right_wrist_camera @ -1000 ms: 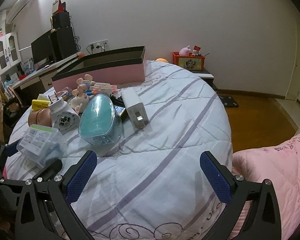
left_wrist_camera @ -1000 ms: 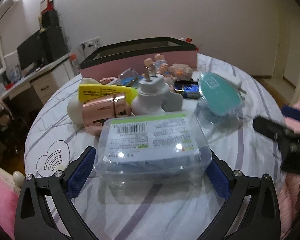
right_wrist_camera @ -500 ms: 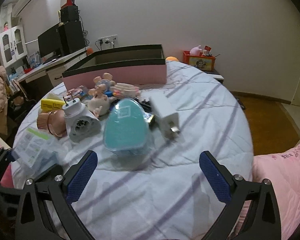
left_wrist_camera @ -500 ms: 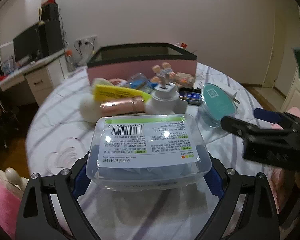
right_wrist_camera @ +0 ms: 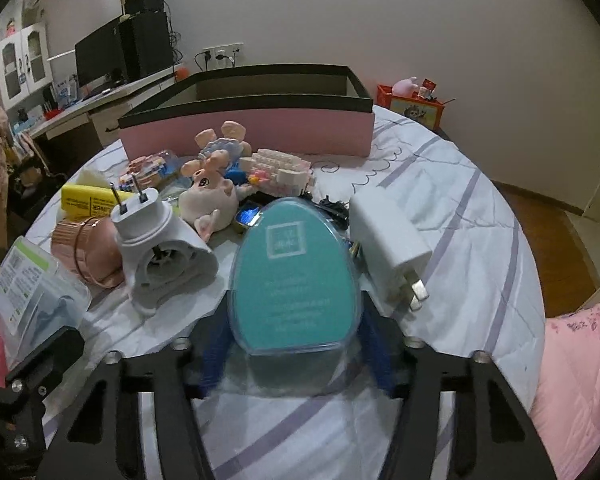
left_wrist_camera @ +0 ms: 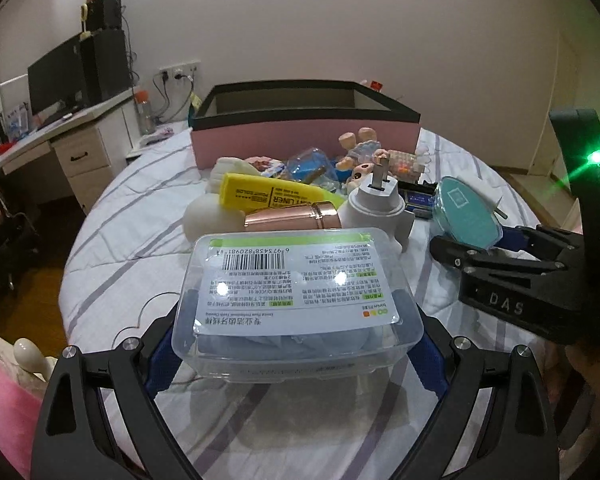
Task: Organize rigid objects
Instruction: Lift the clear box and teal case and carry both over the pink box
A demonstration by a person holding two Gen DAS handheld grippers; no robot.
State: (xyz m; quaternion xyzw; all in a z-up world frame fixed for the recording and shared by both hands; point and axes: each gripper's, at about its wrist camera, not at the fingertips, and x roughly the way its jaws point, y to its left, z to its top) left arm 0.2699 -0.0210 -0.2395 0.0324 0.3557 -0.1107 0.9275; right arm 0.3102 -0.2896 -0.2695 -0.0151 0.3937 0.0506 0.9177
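A clear plastic box (left_wrist_camera: 296,280) with a white barcode label hangs a little above the striped bed sheet. My left gripper (left_wrist_camera: 294,344) is shut on it, blue pads on its two short sides. A teal egg-shaped case (right_wrist_camera: 294,276) lies flat on the sheet. My right gripper (right_wrist_camera: 296,344) straddles its wide end; its jaws are closing and the blue pads meet the case's sides. In the left wrist view the right gripper (left_wrist_camera: 472,236) sits at the right around the teal case (left_wrist_camera: 464,212). A pink box with a black rim (right_wrist_camera: 244,128) stands open behind the pile.
Around the case lie a white plug adapter (right_wrist_camera: 156,240), a white charger (right_wrist_camera: 388,240), a plush toy (right_wrist_camera: 212,196), a yellow carton (left_wrist_camera: 260,196) and a rose-gold tube (left_wrist_camera: 296,216). A desk with a monitor (left_wrist_camera: 60,92) stands left. Pink bedding (right_wrist_camera: 580,360) lies right.
My right gripper moved in over the teal case and narrowed its jaws onto it. My left gripper closed on the clear box and carried it toward the pile.
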